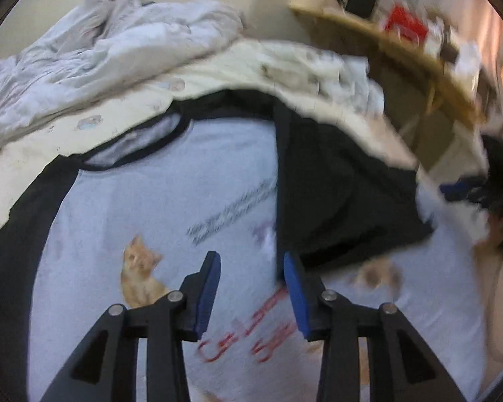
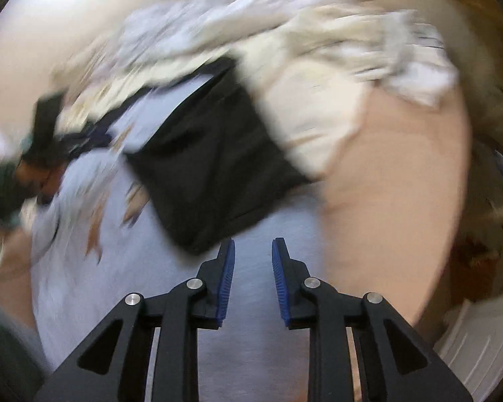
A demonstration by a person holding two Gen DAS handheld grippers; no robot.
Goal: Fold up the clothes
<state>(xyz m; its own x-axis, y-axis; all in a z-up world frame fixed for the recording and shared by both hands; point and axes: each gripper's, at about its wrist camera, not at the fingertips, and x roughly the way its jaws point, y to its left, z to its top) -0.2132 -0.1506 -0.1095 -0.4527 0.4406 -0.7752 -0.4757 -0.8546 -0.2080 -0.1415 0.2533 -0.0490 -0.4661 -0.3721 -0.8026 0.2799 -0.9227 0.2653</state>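
A grey T-shirt (image 1: 171, 201) with black sleeves, cat prints and red lettering lies flat on the bed. One black sleeve (image 1: 338, 197) is folded inward over its body. My left gripper (image 1: 251, 256) hovers open just above the shirt's chest, beside the folded sleeve's edge, with nothing between its blue pads. In the blurred right wrist view, the same shirt (image 2: 258, 301) and folded sleeve (image 2: 211, 160) appear. My right gripper (image 2: 254, 243) is open over the grey fabric below the sleeve's corner and holds nothing.
A crumpled pale duvet (image 1: 100, 50) and a cream sheet (image 1: 218, 70) are piled behind the shirt. A wooden shelf (image 1: 402, 53) with a red box stands at the back right. Bare peach mattress (image 2: 385, 201) lies to the shirt's right.
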